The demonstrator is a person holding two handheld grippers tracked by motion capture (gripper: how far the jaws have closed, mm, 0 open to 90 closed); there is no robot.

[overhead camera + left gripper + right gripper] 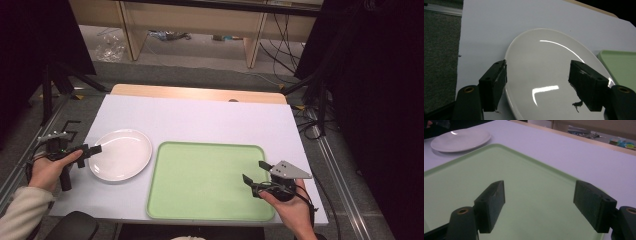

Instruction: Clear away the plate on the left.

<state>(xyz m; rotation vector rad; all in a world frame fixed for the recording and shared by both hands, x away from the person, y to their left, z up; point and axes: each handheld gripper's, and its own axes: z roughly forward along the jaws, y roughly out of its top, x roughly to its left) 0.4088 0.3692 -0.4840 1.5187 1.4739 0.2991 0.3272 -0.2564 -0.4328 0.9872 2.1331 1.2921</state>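
A white round plate (122, 155) lies on the left of the table, next to a light green tray (200, 180). My left gripper (92, 150) is at the plate's left rim. In the left gripper view it (538, 65) stands open: one jaw is beside the rim of the plate (544, 50) and the other is over its surface, and neither pad presses on it. My right gripper (255, 171) hovers open over the tray's near right corner. In the right gripper view it (539, 187) has nothing between its jaws, with the tray (474, 175) beneath and the plate (461, 140) far off.
A white sheet (200, 117) covers the table, and a strip of bare wood (200, 93) shows at the far edge. Behind the table are wooden furniture legs (252, 47) and cables (310, 120) on the floor. The tray's edge (621, 65) lies right of the plate.
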